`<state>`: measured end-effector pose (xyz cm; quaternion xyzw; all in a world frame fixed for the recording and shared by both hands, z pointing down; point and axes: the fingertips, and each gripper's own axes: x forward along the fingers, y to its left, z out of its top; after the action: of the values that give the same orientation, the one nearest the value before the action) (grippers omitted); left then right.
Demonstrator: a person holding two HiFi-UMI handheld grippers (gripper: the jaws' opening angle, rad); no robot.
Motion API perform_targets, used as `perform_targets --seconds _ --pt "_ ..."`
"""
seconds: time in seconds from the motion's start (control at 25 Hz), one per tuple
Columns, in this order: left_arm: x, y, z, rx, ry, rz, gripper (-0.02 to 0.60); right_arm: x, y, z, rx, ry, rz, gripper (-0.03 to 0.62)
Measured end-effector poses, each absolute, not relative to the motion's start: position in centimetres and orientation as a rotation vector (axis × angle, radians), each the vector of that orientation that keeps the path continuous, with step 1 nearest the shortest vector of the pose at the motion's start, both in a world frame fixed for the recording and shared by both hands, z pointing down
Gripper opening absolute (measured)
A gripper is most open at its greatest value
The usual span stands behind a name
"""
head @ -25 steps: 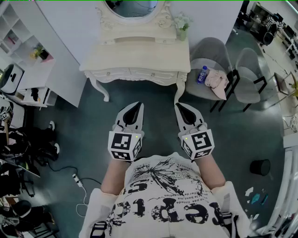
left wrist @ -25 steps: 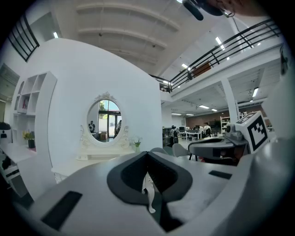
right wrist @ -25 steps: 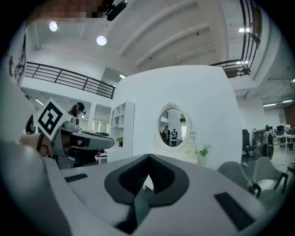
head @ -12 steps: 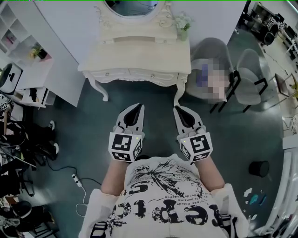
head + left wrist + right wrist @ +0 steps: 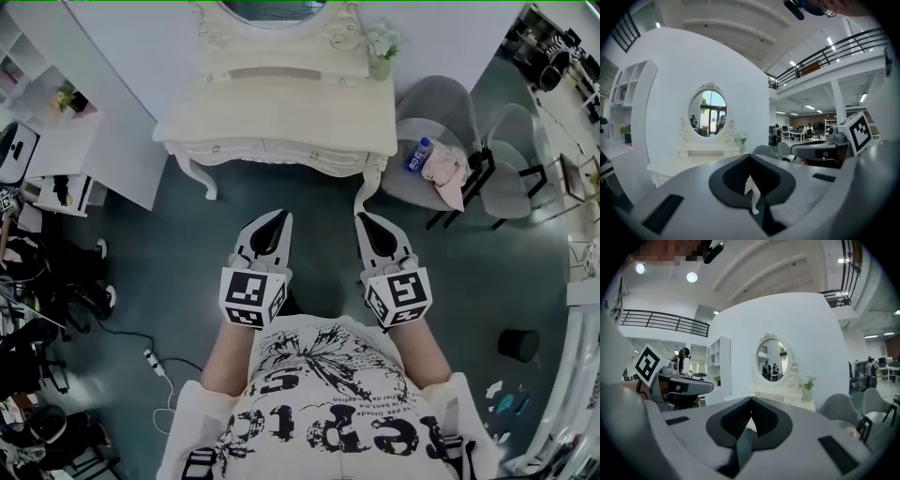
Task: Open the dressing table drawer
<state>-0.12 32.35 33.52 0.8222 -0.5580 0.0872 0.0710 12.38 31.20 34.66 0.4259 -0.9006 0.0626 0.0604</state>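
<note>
Large black lettering across the person's shirt [image 5: 330,433], upside down, not surely readable, nothing else legible

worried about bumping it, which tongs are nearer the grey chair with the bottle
Right. In the head view the right tongs are below-left of the grey chair; the left tongs are farther left, both well short of it.

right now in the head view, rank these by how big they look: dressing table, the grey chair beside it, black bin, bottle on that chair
1. dressing table
2. grey chair
3. black bin
4. bottle
The bin and bottle look close in size, so their order is unsure.
</note>
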Motion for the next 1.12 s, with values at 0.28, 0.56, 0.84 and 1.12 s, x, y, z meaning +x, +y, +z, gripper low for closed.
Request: perform_targets --seconds 0.28,0.56,0.84,1.12 --pt "-4.9 23.4 33.4 2.539 -1.589 0.274 0.008 7.0 23.9 35.3 1.339 -2.658 0.168 0.017" --pt "-10.9 12.0 31.9 2.627 -1.459 0.285 0.008 0.9 13.4 33.7 1.488 -2.598 0.198 0.017" --pt "-17.1 2.2 32.0 2.650 -1.382 0.278 0.008 -4.4 4.5 33.8 1.564 -2.512 0.166 0.017" --pt "-19.4 -2.9 33.8 2.650 -1.327 0.256 0.008 -5.3 -1.4 36.9 1.569 -2.461 0.280 0.017"
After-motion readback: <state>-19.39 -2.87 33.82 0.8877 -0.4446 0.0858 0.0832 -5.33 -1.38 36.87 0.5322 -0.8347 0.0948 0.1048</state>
